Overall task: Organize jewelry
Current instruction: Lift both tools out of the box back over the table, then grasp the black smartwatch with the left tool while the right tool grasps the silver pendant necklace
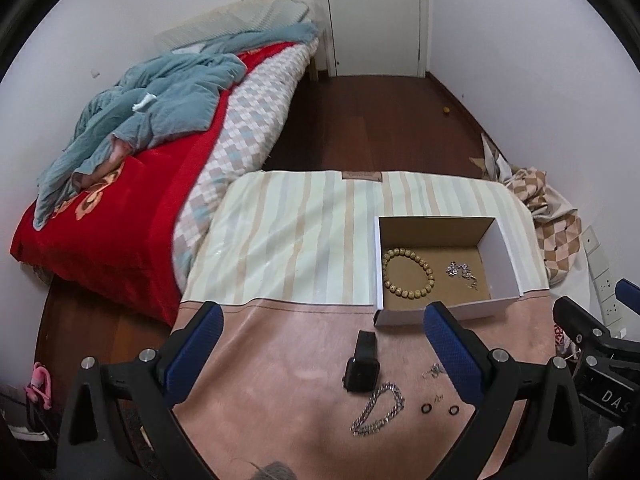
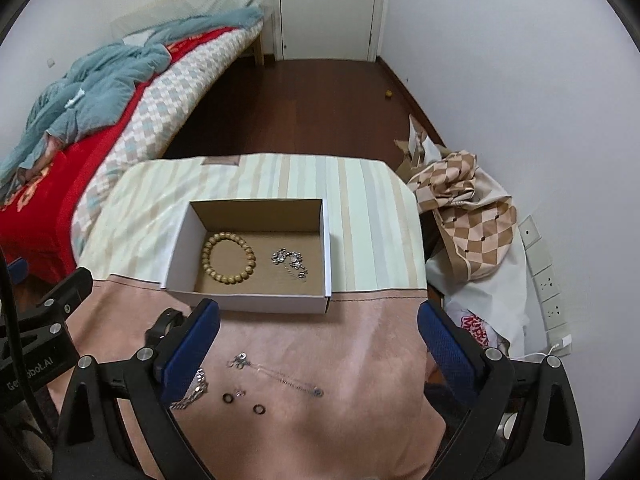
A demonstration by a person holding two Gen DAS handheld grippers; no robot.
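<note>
Box (image 2: 256, 304) holds a bead bracelet (image 2: 227, 256) and silver chain (image 2: 290, 261); its long axis runs left-right. Before it lies a necklace (image 2: 280, 376), slanting. Both grippers (image 1: 322, 354) (image 2: 318, 354) gape, holding nothing.

A table (image 2: 372, 360) under a cloth, striped at the far half and plain pink at the near half, carries an open cardboard box (image 2: 256, 304) near the middle, straddling the seam. On the pink near half lie a black smartwatch (image 1: 362, 364), a silver curb chain (image 1: 378, 408) just beside it, two dark rings (image 2: 244, 403), a thin silver necklace (image 2: 276, 374) and a small stud between the rings
</note>
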